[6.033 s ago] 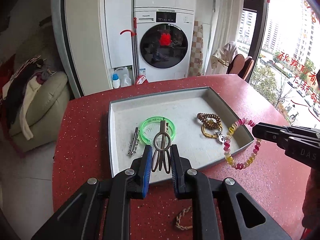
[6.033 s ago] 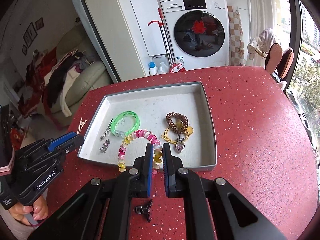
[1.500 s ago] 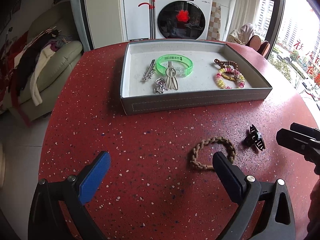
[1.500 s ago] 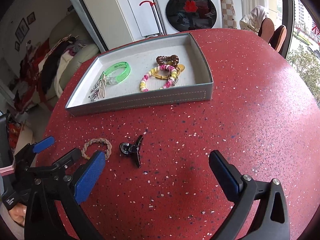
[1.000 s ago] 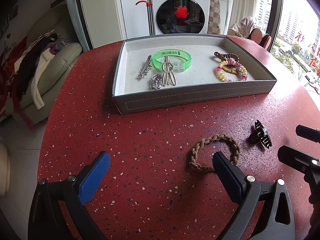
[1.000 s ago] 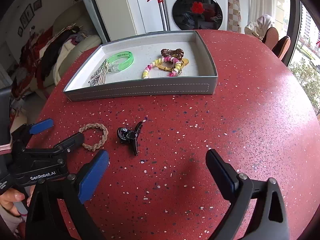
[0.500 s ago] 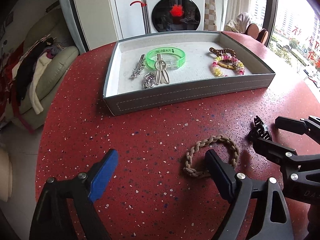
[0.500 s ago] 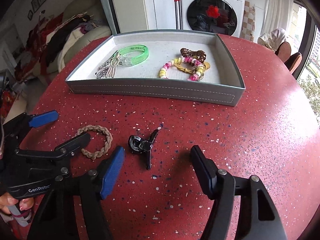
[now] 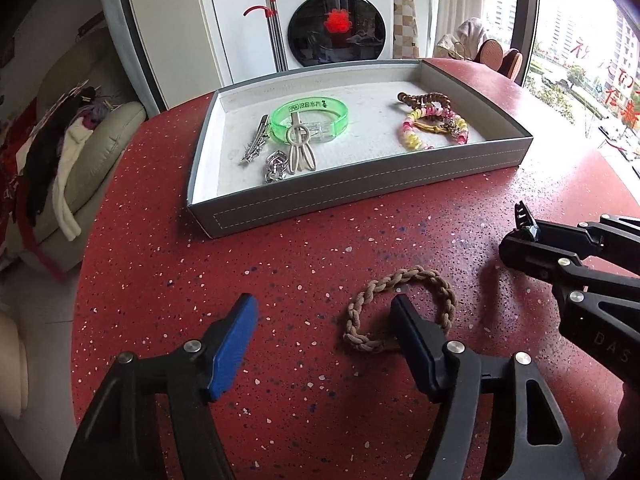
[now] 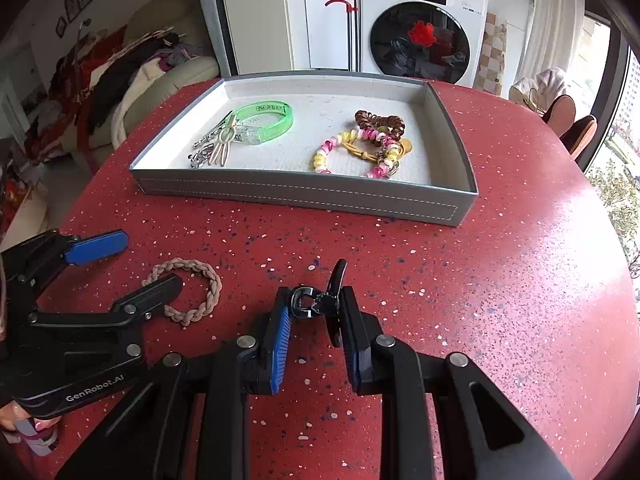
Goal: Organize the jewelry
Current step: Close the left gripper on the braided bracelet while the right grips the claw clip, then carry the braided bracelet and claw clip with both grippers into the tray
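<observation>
A round red speckled table point(image 10: 520, 280) holds a grey tray point(image 10: 304, 196) at its far side.

Near the front edge, the right gripper point(image 10: 314, 312) angles steeply down at the tabletop. Its jaws are closing around a small black claw hair clip point(image 10: 320, 300), with both pads at or very near the clip's sides. The clip lies with its long axis running near to far; one curved prong sticks out past the jaws toward the tray, and its spring ring sits against the left, blue pad.

To the left of it, the left gripper point(image 9: 324, 320) also tilts down at the table. Its jaws are closing but stand wide apart and grip nothing. Its right finger rests inside the loop of a tan braided bracelet point(image 9: 400, 308), which lies flat on the table; the blue left finger point(image 9: 234, 346) is well apart from it.

Inside the tray, a green bangle point(image 9: 310, 118), silver clips and a beige hair clip point(image 9: 300, 152) lie at the left. A pink and yellow beaded bracelet point(image 10: 348, 148), a brown coil hair tie and a yellow cord lie at the right.
</observation>
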The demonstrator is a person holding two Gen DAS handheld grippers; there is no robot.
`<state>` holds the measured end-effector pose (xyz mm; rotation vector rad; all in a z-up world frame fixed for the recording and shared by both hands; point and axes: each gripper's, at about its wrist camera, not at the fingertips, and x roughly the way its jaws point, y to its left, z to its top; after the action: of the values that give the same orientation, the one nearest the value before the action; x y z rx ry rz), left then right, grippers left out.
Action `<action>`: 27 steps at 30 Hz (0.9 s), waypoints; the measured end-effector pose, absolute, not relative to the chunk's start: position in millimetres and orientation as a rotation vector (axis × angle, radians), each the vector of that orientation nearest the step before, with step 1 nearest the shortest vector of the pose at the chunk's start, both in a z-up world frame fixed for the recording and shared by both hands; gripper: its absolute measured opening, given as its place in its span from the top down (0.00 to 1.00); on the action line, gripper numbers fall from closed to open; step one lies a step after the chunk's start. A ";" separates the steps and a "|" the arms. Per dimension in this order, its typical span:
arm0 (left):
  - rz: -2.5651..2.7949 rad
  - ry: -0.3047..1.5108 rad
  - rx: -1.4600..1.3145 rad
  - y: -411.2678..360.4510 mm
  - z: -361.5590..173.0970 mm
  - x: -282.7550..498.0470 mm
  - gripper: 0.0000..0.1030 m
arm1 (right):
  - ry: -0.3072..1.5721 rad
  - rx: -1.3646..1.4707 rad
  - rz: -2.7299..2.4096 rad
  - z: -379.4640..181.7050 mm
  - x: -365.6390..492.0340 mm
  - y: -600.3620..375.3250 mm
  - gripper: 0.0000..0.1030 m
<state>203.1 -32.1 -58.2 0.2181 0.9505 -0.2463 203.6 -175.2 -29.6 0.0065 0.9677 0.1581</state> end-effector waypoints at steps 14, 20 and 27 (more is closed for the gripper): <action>-0.379 0.975 0.189 -42.8 -52.8 189.6 0.76 | 0.938 0.120 0.155 -9.1 177.5 -199.7 0.75; -0.389 0.955 0.132 -34.9 -39.3 180.4 0.76 | 0.933 0.166 0.154 -5.2 168.2 -209.2 0.75; -0.370 0.921 0.070 -19.7 -20.7 179.0 0.76 | 0.933 0.206 0.145 -4.4 162.0 -219.7 0.75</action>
<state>179.0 -19.7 -20.7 0.0699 0.9211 -0.3702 162.0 -219.7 -4.4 0.2059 0.9328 0.1448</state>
